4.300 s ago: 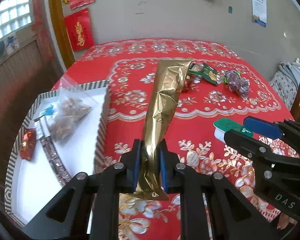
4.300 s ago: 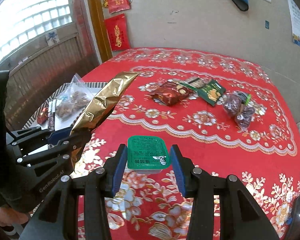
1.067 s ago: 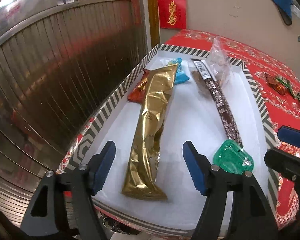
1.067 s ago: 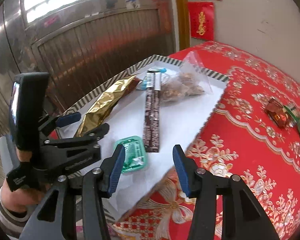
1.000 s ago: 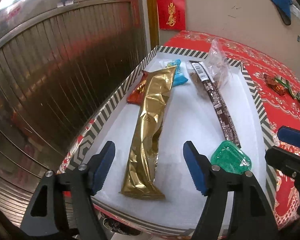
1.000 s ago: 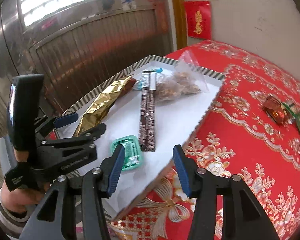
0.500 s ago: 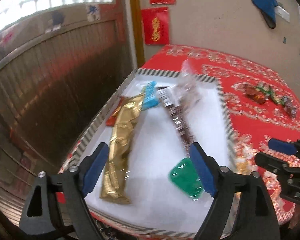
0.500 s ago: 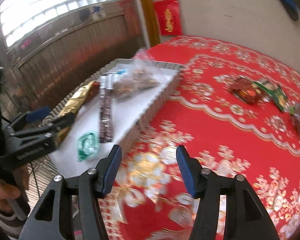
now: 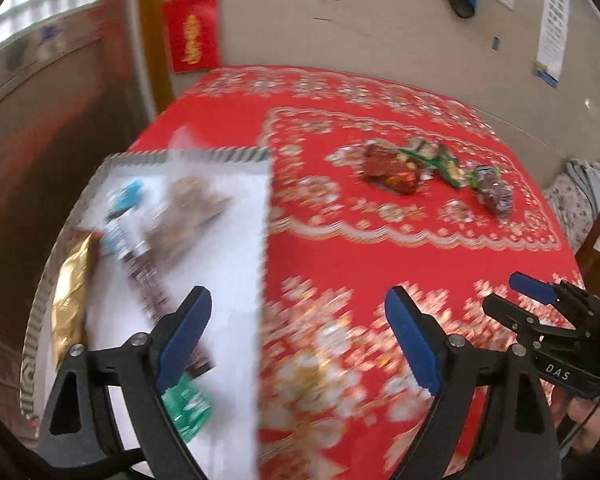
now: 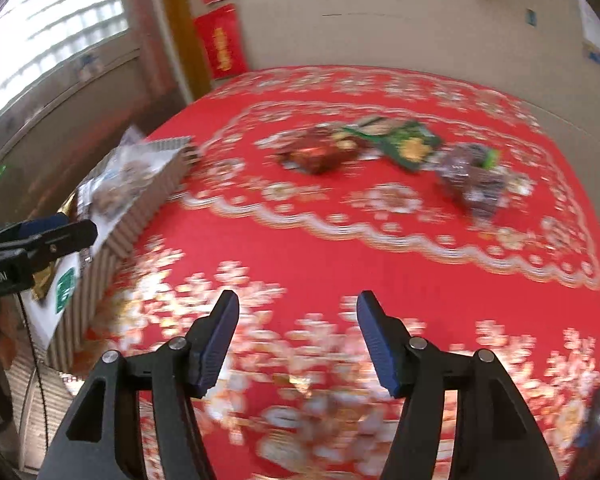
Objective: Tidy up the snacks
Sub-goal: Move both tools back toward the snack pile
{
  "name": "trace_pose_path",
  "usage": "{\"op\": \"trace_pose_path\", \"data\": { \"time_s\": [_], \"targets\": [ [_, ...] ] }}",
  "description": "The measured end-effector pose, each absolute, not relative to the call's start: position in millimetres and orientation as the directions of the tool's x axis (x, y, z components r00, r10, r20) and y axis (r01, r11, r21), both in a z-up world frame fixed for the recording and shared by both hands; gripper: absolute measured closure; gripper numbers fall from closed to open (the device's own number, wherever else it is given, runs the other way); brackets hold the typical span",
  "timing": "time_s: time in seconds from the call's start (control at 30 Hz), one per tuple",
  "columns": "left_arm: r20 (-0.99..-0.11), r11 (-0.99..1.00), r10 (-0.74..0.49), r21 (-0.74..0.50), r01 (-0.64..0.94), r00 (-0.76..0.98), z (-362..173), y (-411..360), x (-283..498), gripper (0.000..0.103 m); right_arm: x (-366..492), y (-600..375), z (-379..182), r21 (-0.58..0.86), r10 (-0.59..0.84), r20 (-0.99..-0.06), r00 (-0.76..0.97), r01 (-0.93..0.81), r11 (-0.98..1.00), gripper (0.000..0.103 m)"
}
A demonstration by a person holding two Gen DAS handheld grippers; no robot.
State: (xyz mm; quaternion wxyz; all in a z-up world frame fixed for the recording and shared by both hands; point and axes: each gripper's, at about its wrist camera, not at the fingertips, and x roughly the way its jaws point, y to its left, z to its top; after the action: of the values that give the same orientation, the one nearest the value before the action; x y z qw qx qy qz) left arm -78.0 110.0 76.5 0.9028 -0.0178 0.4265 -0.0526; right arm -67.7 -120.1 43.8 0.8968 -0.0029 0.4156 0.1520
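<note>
Item: loose snacks awaiting sorting, three lots in a row across the far middle of the counter [image 10: 340,248], on its red flowered cloth
- red-brown foil packet [image 10: 320,154], leftmost of the row
- green packet [image 10: 406,144] just beside it, long axis slanting away to the right; gold print on it, too blurred to read
- clear bag of dark wrapped sweets [image 10: 474,184], rightmost, a green tie at its top

Bearing: all three lay ahead of and beyond both tools. The right hand-held gripper [image 10: 298,338] pointed almost straight at the row and seemed the nearer; the left hand-held gripper [image 9: 298,338] stood over the edge of the tray [image 9: 266,216], the row off to its upper right

Jaws: both were opening, the left wide, the right at a middling gap; nothing lay between either pair

Already stowed in the striped tray, at the counter's left edge: gold foil pack [image 9: 70,300], long dark bar [image 9: 140,272], clear bag of brown pieces [image 9: 188,208], green-lidded cup [image 9: 188,408], a small blue wrapper [image 9: 126,196]

Legible writing: "DAS" on the right tool's body as seen from the left; "obot.AI" on the left tool's body as seen from the right. Red wall hangings [image 9: 192,36] bore gold characters, unreadable
</note>
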Motion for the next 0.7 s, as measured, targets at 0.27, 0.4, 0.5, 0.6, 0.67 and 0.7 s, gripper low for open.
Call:
{"op": "trace_pose_path", "data": {
  "time_s": [0.27,0.4,0.5,0.6,0.67,0.7],
  "targets": [
    [-0.814,0.991,-0.131,-0.1,0.086,0.565,84,59,-13,0.014,-49,-171,59,0.089,0.213,-0.74,0.638,-0.221,0.971,0.04],
    [-0.831,0.987,-0.142,-0.159,0.015,0.537,74,40,31,0.014,-48,-185,63,0.09,0.212,-0.735,0.644,-0.218,0.972,0.04],
    [-0.844,0.986,-0.107,-0.157,-0.051,0.526,63,24,65,0.014,-49,-193,64,0.096,0.218,-0.732,0.645,-0.219,0.971,0.04],
    [-0.863,0.981,-0.095,-0.165,-0.099,0.496,50,12,94,0.014,-53,-203,64,0.117,0.231,-0.724,0.65,-0.214,0.97,0.04],
    [-0.868,0.983,-0.074,-0.147,-0.11,0.49,42,3,110,0.014,-52,-209,62,0.136,0.241,-0.722,0.649,-0.208,0.969,0.037],
    [-0.872,0.986,-0.046,-0.119,-0.12,0.487,38,-1,118,0.014,-52,-211,60,0.146,0.247,-0.722,0.647,-0.206,0.967,0.037]
  ]
}}
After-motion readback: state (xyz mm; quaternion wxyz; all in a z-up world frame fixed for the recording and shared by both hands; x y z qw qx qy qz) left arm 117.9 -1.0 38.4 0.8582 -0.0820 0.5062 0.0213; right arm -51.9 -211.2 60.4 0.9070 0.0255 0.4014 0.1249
